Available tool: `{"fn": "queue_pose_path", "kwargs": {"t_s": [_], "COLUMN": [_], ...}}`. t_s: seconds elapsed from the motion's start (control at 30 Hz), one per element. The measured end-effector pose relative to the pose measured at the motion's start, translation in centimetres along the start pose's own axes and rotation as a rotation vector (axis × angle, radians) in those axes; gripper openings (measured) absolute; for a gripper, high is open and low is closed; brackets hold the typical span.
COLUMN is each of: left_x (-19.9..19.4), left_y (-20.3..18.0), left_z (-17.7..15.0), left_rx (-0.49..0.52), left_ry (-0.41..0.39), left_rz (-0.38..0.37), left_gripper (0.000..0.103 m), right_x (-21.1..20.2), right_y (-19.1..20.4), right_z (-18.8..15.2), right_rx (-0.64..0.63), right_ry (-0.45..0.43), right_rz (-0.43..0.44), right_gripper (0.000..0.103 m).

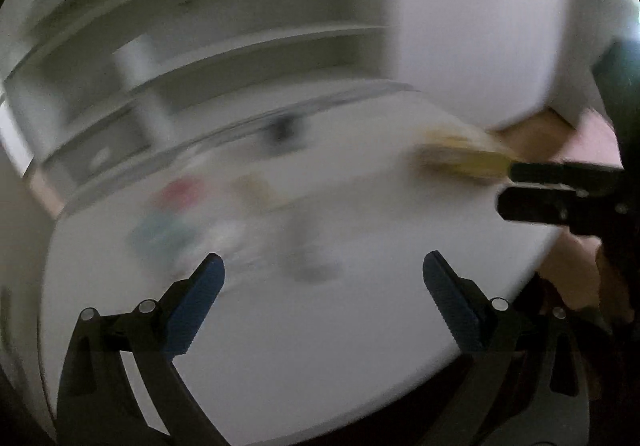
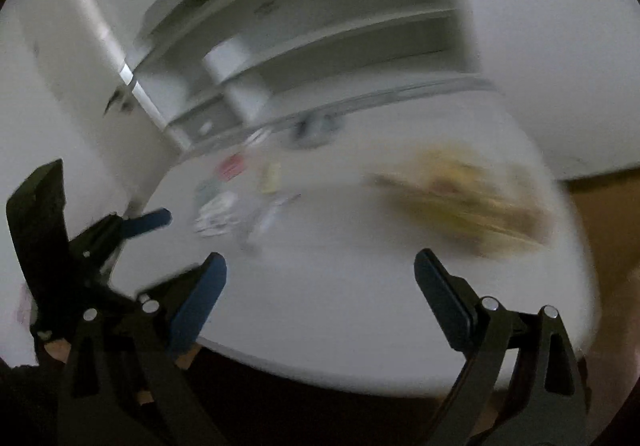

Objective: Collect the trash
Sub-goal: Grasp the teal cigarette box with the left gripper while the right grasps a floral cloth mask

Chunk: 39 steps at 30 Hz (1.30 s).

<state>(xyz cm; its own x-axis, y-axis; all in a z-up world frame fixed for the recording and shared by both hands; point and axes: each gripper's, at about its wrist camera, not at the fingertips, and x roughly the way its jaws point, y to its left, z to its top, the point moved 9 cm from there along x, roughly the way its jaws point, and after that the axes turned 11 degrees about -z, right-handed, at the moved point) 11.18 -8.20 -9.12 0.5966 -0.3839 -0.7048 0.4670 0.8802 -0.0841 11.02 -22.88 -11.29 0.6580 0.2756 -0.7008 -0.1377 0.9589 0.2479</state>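
Both views are blurred by motion. A round white table point(image 1: 320, 326) holds small scraps: a red piece point(image 1: 180, 191), a teal piece point(image 1: 160, 232), a pale yellow piece point(image 1: 260, 191) and a grey piece point(image 1: 308, 258). A yellow-brown basket-like thing point(image 2: 464, 201) sits at the table's right. My left gripper point(image 1: 323, 286) is open and empty above the near table. My right gripper point(image 2: 320, 286) is open and empty; it shows in the left wrist view point(image 1: 520, 185) beside the yellow thing point(image 1: 464, 159). The scraps also show in the right wrist view point(image 2: 232, 201).
White shelving point(image 1: 240, 45) stands behind the table. A white wall point(image 1: 480, 25) is at the right, brown floor point(image 2: 600, 197) below it. The left gripper shows at the left of the right wrist view point(image 2: 148, 221).
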Motion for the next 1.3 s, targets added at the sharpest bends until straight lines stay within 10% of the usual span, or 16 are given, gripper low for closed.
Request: {"fn": "queue_pose_path", "kwargs": {"t_s": [0.17,0.6,0.77,0.83,1.3], "left_x": [-2.9,-1.8,-0.5,-0.3,10.4], "left_y": [12.3,19.5,20.8,21.0,16.6], "left_z": [-4.6,-7.9,-7.4,-6.5,0.9], "left_rx": [-0.214,-0.402,-0.479,-0.476,-0.484], "left_ry": [0.017,0.049,0.068,0.063,0.168], "left_rz": [0.178,0.144,0.109,0.13,0.226], "left_gripper": [0.096,0.096,0.096,0.096,0.096], "right_x": [6.9,13.5,16.0,15.7,7.4], "right_y": [7.2,17.9,18.2,18.3,11.7], "right_z": [1.3,1.5,0.7,0.7,2.9], "right_rx": [-0.128,-0.374,-0.432,-0.422,-0.295], "right_ry": [0.099,0.153,0.167,0.161,0.01], "right_rz": [-0.068,-0.099,-0.164,-0.13,-0.086], "right_gripper": [0.09,0.081,0.056,0.029,0.025]}}
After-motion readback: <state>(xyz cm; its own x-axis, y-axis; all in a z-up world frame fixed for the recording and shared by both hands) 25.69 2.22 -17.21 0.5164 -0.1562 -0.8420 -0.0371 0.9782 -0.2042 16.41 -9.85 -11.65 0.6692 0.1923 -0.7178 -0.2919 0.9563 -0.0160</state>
